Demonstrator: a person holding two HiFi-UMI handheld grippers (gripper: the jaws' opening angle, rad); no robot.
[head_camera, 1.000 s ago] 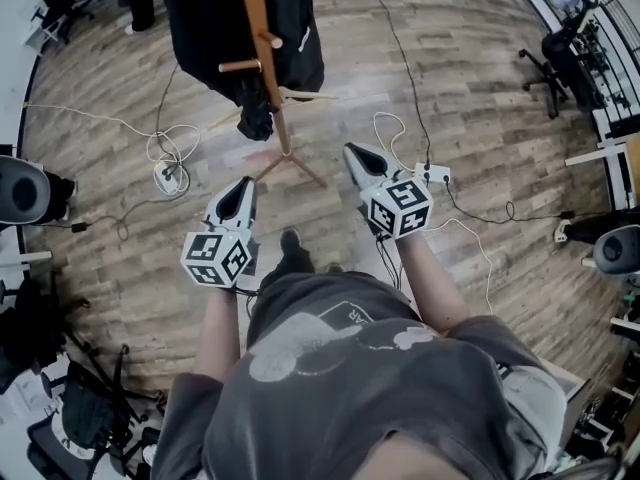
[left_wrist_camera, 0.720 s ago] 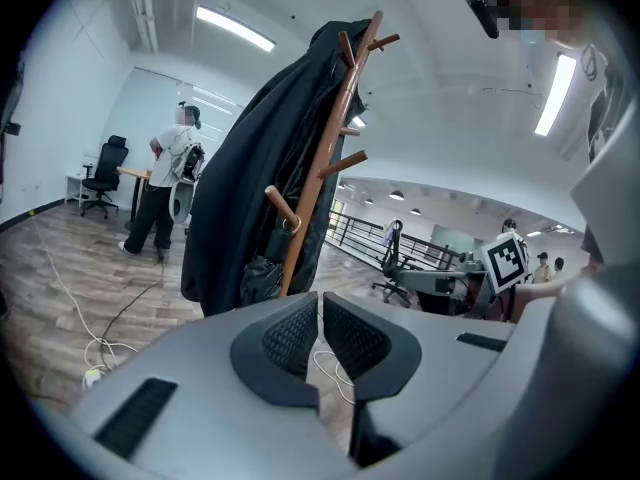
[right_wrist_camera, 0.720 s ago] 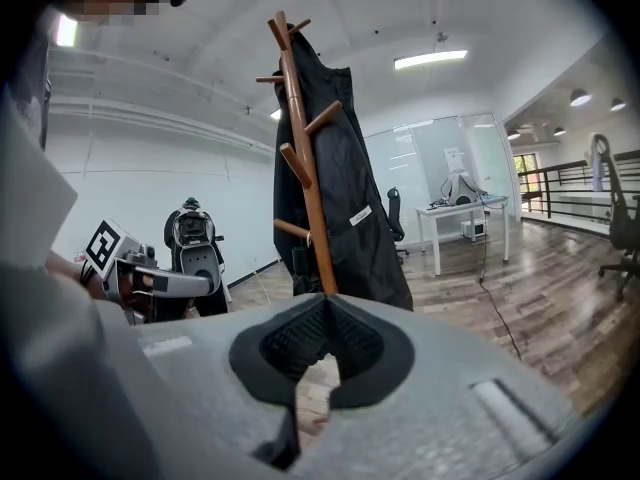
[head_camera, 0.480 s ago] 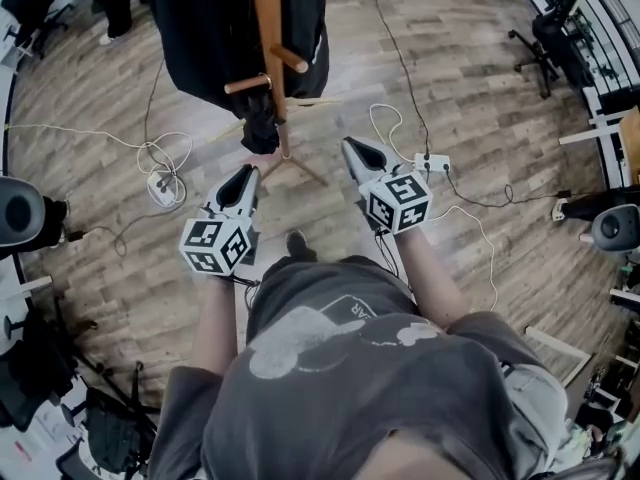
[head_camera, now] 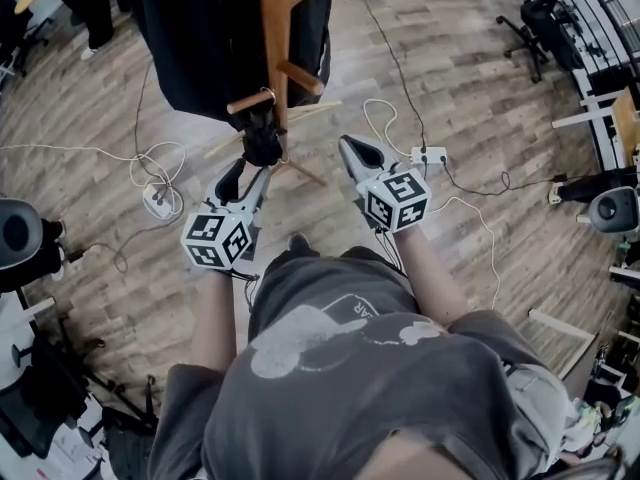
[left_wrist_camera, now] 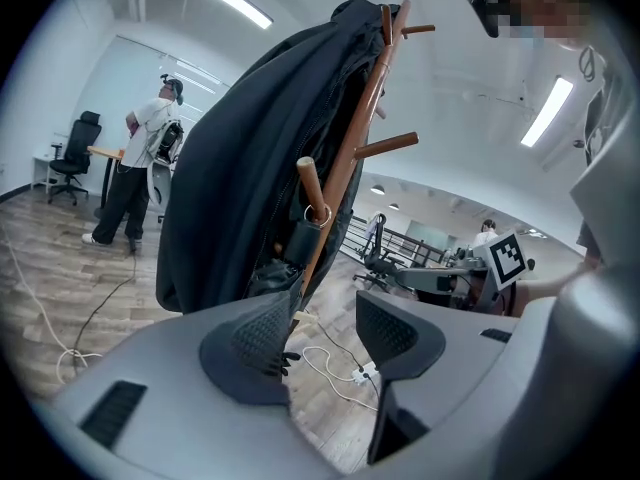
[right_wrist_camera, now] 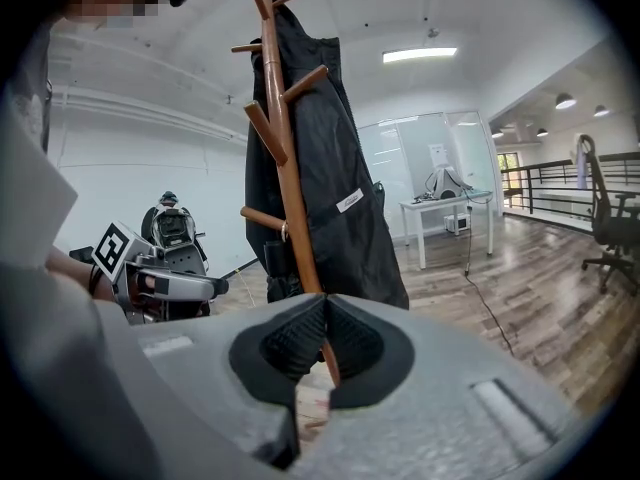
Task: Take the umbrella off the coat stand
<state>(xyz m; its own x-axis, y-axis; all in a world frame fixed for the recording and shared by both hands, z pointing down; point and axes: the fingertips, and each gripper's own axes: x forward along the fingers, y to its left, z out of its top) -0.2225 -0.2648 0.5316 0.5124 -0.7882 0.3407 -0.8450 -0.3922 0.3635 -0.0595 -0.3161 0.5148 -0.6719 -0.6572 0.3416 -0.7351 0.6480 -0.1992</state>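
A wooden coat stand [head_camera: 275,38] holds a black coat [head_camera: 195,43]. From a low peg [left_wrist_camera: 310,183] a folded black umbrella [left_wrist_camera: 288,253] hangs by a metal ring; it also shows in the head view as the umbrella [head_camera: 262,140]. My left gripper [head_camera: 246,176] is just short of its lower end. Its jaws have just been opening and stand open with nothing between them; the left gripper [left_wrist_camera: 320,340] faces the umbrella. My right gripper [head_camera: 352,154] is shut and empty, to the right of the stand. In its own view the right gripper [right_wrist_camera: 325,346] points at the pole [right_wrist_camera: 285,168].
The stand's splayed legs [head_camera: 303,173] rest on the wooden floor. Cables and power strips [head_camera: 425,155] [head_camera: 157,200] lie to either side. Office chairs [head_camera: 535,23] stand at the far right. A person [left_wrist_camera: 148,158] stands by a desk in the background.
Both grippers moved forward toward the stand, which now looms closer. The left gripper's jaws went from shut to open near the umbrella's lower end; the right stayed shut.
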